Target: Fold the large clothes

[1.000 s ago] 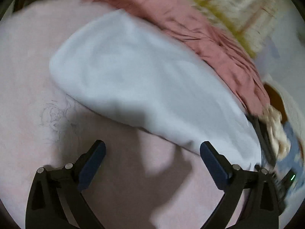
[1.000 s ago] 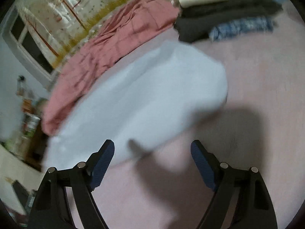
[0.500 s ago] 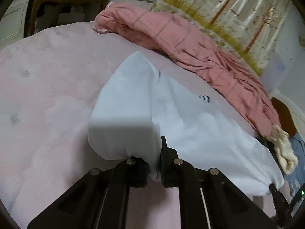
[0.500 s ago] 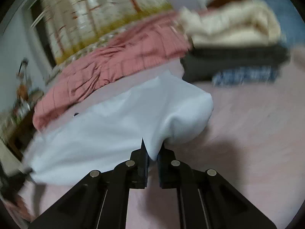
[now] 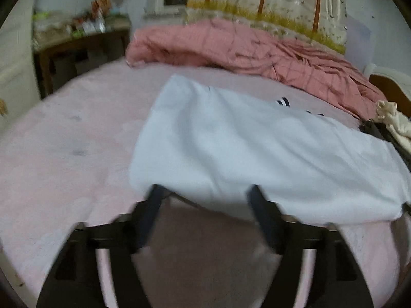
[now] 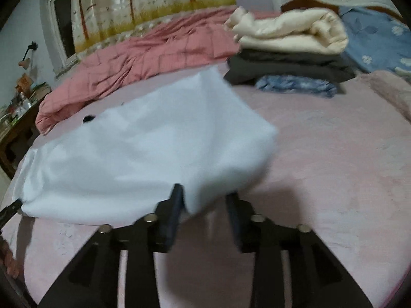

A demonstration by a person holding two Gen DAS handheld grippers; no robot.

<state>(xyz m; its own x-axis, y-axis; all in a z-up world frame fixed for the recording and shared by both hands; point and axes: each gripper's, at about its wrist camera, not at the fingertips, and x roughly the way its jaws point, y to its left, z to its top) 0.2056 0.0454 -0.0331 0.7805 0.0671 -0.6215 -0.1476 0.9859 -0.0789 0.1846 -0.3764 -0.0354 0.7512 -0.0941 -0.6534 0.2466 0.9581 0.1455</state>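
Observation:
A large white garment lies folded on the pink bed cover, with a small dark mark near its far edge. My left gripper is open at the garment's near left corner, its fingers apart under the raised hem. In the right wrist view the same white garment spreads to the left. My right gripper is open at its near right corner, and the cloth hangs between the fingers without being pinched.
A crumpled pink quilt lies along the far side under a tree-print curtain. A stack of folded clothes, cream over black over blue, sits at the right. A cluttered wooden table stands left of the bed.
Both grippers closed on the garment's near corners, lifted and carried them, and have now opened, letting the cloth go. The garment now lies flatter on the bed.

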